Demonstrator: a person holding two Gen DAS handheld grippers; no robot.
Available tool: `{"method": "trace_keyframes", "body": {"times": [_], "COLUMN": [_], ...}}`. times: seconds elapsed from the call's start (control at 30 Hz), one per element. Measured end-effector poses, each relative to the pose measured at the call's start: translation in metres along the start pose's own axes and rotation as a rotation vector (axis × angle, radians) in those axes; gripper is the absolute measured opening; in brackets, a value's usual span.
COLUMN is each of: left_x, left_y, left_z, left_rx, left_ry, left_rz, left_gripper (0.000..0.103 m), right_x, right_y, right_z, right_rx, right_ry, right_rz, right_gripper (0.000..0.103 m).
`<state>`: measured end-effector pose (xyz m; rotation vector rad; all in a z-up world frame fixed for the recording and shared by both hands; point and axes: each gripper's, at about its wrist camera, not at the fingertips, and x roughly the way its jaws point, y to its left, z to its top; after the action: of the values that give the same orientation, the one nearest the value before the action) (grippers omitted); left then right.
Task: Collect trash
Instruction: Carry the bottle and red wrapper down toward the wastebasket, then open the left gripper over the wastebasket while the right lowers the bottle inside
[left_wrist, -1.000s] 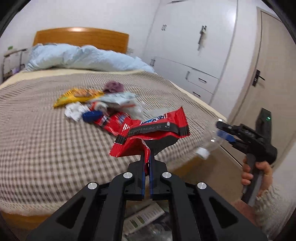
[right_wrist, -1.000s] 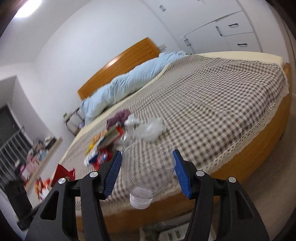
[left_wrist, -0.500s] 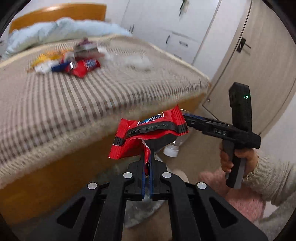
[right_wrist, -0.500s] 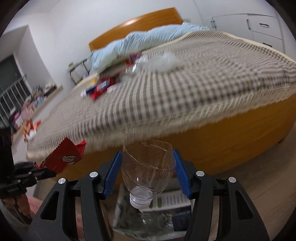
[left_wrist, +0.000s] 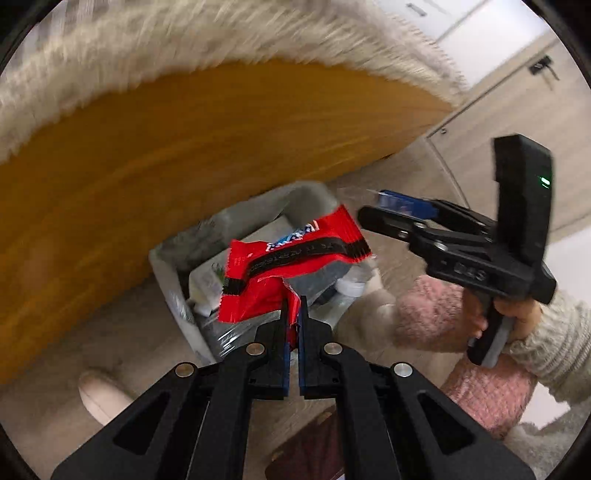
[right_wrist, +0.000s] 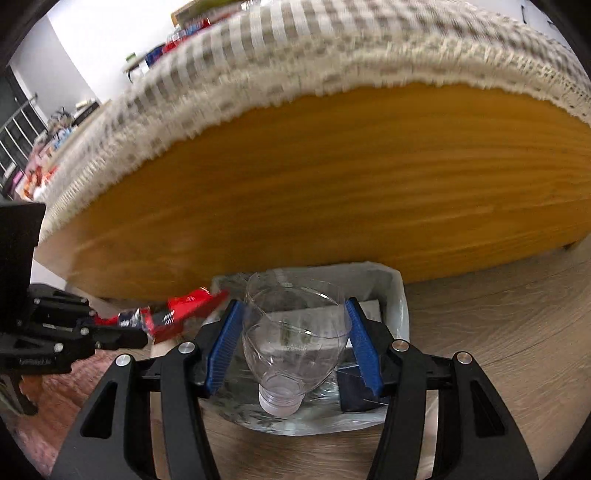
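My left gripper (left_wrist: 292, 314) is shut on a torn red snack wrapper (left_wrist: 291, 266), which hangs over a grey lined trash bin (left_wrist: 173, 273) on the floor by the bed. From the right wrist view the same wrapper (right_wrist: 184, 310) and left gripper (right_wrist: 122, 338) show at the left, by the bin's left rim. My right gripper (right_wrist: 293, 347) is shut on a clear cut-off plastic bottle top (right_wrist: 291, 332), cap end toward me, held above the bin (right_wrist: 400, 314). In the left wrist view the right gripper (left_wrist: 373, 212) reaches in from the right, held by a hand (left_wrist: 517, 314).
The wooden bed frame (right_wrist: 332, 184) with a fringed checked bedspread (right_wrist: 295, 66) rises right behind the bin. Paper and plastic trash lies inside the bin. Pink fuzzy slippers (left_wrist: 428, 317) and a pale slipper (left_wrist: 103, 398) are on the wood floor near it.
Both grippers dropped from bed height and tilted toward the floor, carrying the wrapper and the bottle top. The bed top has slid out of view and the bin now lies beneath them.
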<state>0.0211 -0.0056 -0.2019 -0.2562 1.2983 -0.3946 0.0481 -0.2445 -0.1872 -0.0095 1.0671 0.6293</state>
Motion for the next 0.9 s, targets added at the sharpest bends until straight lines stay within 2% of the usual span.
{"method": "trace_keyframes", "body": {"times": [0.2,0.47,0.53,0.73,0.9], "left_x": [0.042,0.069,0.067,0.053,0.042], "left_y": [0.017,0.042,0.047,0.055,0.059], "left_z": [-0.004,-0.005,-0.005,0.004,0.006], "left_rx": [-0.060,-0.181,-0.203,-0.253,-0.287], "left_ry": [0.104,0.157,0.153,0.096,0.075], "left_rz": [0.020,0.014,0.024,0.043,0.081], "left_gripper": [0.000,0.005,0.019,0.048,0.053], "right_x": [0.027,0.043,0.046,0.059,0.068], "right_y": [-0.002,0.013,0.013,0.014,0.017], "right_z": [-0.010,-0.019,-0.021,-0.023,-0.029], "right_rx": [-0.037,-0.148,-0.160,-0.180,-0.217], "right_ry": [0.058,0.086,0.095,0.114,0.116], "right_rz": [-0.025,-0.050,-0.054,-0.065,-0.065], "right_gripper": [0.056,0.056,0.057,0.057,0.057]}}
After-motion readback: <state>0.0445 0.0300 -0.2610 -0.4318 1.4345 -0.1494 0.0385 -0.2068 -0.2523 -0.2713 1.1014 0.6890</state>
